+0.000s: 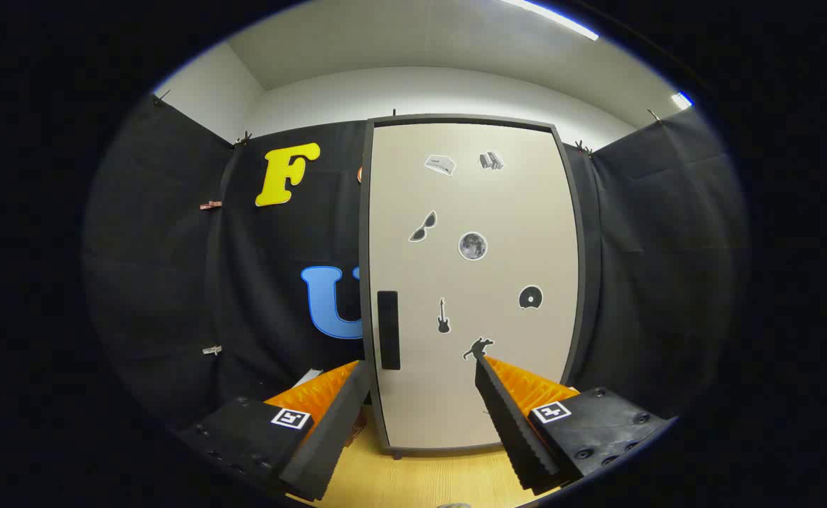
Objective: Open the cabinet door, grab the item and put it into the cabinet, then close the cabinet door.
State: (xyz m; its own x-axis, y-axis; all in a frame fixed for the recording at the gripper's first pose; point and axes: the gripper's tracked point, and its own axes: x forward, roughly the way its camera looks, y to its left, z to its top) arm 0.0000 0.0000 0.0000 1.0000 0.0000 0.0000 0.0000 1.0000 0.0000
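The support surface is a light wooden tabletop (420, 480) with a fine straight grain. The cabinet (470, 282) stands upright on it, at 12 o'clock from the gripper (420, 367), resting on short dark feet. Its door is closed. The gripper fingers are spread apart above the tabletop, holding nothing, their tips just short of the cabinet front.

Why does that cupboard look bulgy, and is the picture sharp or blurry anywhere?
In the gripper view the fisheye lens bows the cabinet door outward, so its straight edges curve; the door, its dark handle and the stickers look sharp; lighting is even, with bright ceiling strips and no glare on the door; the open claw holds nothing.
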